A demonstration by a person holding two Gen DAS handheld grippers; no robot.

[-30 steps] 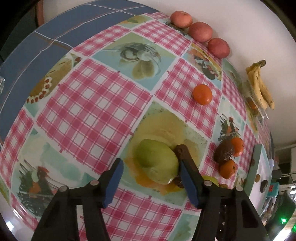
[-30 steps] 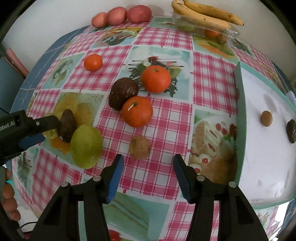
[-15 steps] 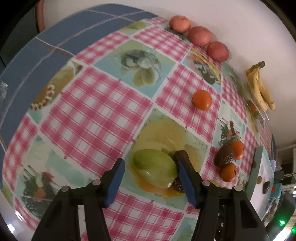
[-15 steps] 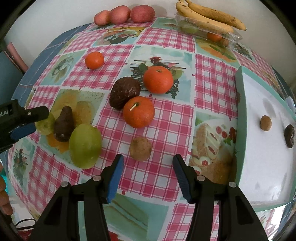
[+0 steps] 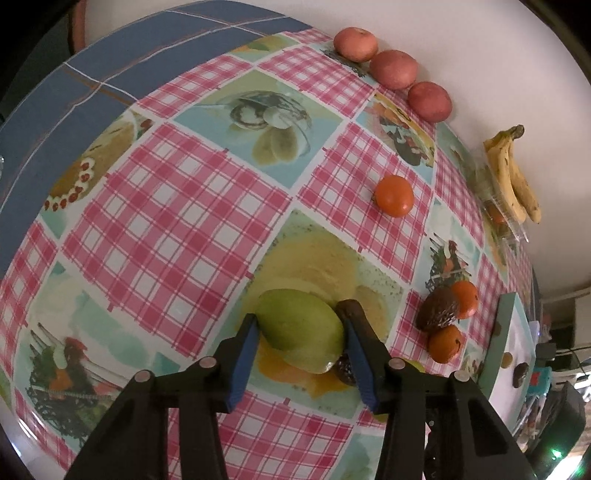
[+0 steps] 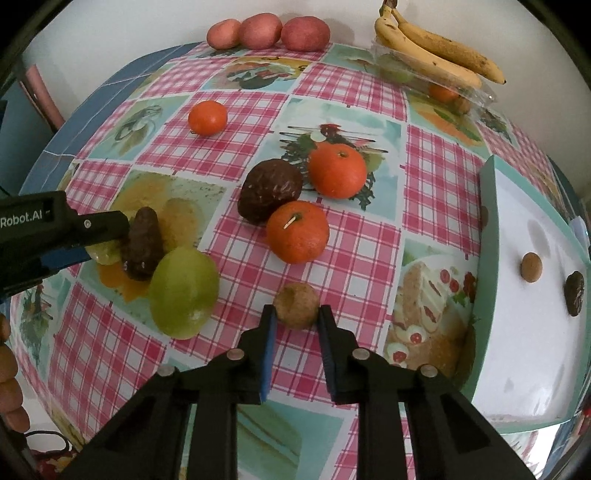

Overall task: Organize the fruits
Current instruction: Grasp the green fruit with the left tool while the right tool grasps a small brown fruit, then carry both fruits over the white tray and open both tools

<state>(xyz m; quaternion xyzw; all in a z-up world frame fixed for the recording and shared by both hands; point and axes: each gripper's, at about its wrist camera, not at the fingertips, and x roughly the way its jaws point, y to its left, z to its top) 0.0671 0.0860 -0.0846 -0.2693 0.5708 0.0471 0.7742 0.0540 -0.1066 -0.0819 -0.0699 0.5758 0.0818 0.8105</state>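
In the left wrist view my left gripper [image 5: 299, 317] points down at the checked tablecloth. Its jaws are closing, and both pads touch a small green fruit [image 5: 301, 328] between them. A dark avocado [image 5: 345, 365] lies just behind the right finger. In the right wrist view my right gripper [image 6: 297, 314] is shut on a small round brown fruit [image 6: 297, 308] that rests on the cloth. In that same view the left gripper [image 6: 88, 240] comes in from the left, with the small green fruit [image 6: 105, 253], the avocado [image 6: 142, 245] and a large green fruit [image 6: 183, 291] beside it.
Two oranges [image 6: 297, 236] [image 6: 338, 170] and a dark brown fruit [image 6: 269, 190] sit mid-table, with a small orange [image 6: 207, 117] farther back. Three red fruits [image 6: 267, 31] and bananas [image 6: 436, 55] line the wall. A white tray [image 6: 487, 221] on the right holds two small brown pieces.
Both grippers' jaws have closed in. The left pair now touches the green fruit, and the right pair has come onto the small brown fruit. Neither hand has moved much.
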